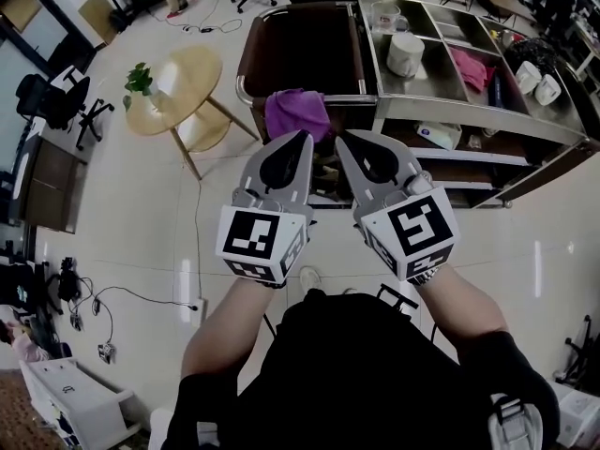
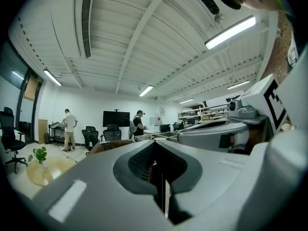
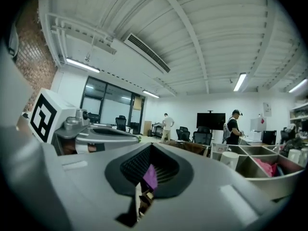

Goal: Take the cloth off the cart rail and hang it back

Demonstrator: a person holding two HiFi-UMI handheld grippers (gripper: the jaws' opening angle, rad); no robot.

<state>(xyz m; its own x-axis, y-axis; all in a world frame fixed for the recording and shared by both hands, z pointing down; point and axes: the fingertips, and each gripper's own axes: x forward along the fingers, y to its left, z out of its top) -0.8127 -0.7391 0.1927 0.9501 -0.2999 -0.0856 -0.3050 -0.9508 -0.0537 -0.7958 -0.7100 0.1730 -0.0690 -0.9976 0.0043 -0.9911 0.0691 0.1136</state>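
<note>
A purple cloth hangs draped over the metal rail at the near left end of the cart. My two grippers are held side by side, pointing at the cart. The left gripper stops just short of the cloth's lower edge, jaws together with nothing between them. Beside it on the right, the right gripper is shut and empty too. In the right gripper view a sliver of the purple cloth shows through the slit between its jaws. In the left gripper view only dark cart shows past the closed jaws.
The cart's steel top holds a white roll, a pink cloth and white cups. A round wooden table with a small plant stands left of the cart. Two people stand by office chairs at the far wall.
</note>
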